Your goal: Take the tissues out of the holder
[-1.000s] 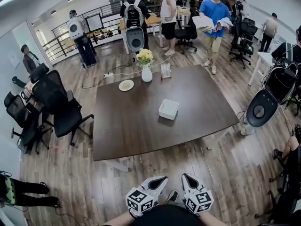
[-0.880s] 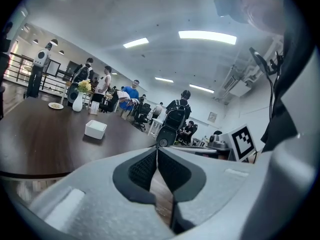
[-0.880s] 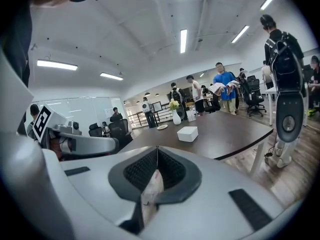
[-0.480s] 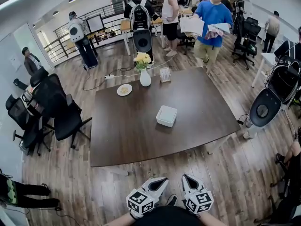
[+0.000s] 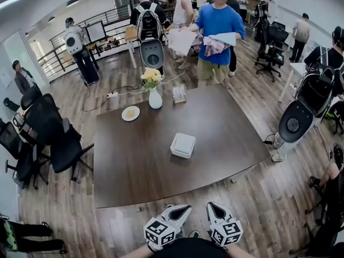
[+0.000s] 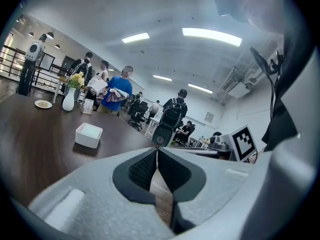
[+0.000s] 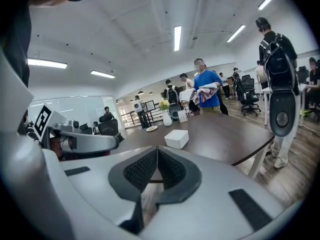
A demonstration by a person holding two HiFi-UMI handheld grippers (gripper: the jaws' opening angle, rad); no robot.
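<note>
A white square tissue holder [image 5: 183,145] sits near the middle of the dark brown table [image 5: 134,176]. It also shows small in the left gripper view as the holder [image 6: 89,135] and in the right gripper view as the holder [image 7: 177,138]. Both grippers hang side by side over the wooden floor, short of the table's near edge. My left gripper [image 5: 184,208] is shut with nothing in it, its tips [image 6: 157,151] meeting. My right gripper [image 5: 213,206] is likewise shut and empty, jaws [image 7: 157,151] pressed together.
On the table's far side stand a white vase with yellow flowers [image 5: 155,95], a small plate [image 5: 130,113] and a card stand [image 5: 179,93]. A person in a blue shirt [image 5: 217,31] stands at the far edge holding cloths. Black office chairs [image 5: 54,138] sit left, a white robot [image 5: 298,112] right.
The table and the holder have come nearer and lower in the head view as I move forward. The person in blue has walked up to the table's far edge. Both grippers stay shut.
</note>
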